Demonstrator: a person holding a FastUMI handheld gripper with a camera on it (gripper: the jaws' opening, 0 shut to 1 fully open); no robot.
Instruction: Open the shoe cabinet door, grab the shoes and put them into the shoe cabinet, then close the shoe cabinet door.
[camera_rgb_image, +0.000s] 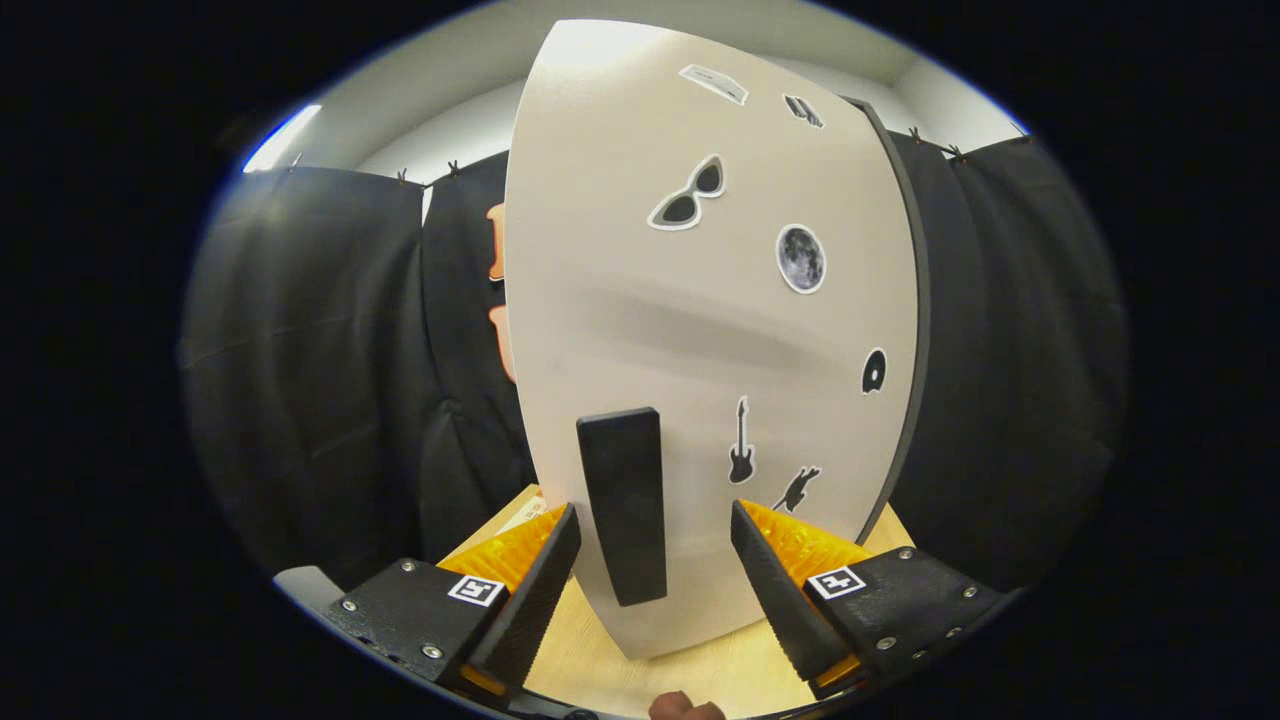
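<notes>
Jaws parted (wide), handle (622, 505) between

Cabinet door ahead of the gripper

The door (700, 330) stands on the table (620, 660); its handle (622, 505) sits between the spread fingers (530, 590).

Light wood tabletop (700, 672) carries the shoe cabinet, whose pale door (700, 330) with black handle (622, 505) stands upright on it. Gripper (655, 580) fingers spread apart over the wood, handle just ahead between them, not touching. Small pale item (522, 515) on wood left of door, unclear.
</notes>
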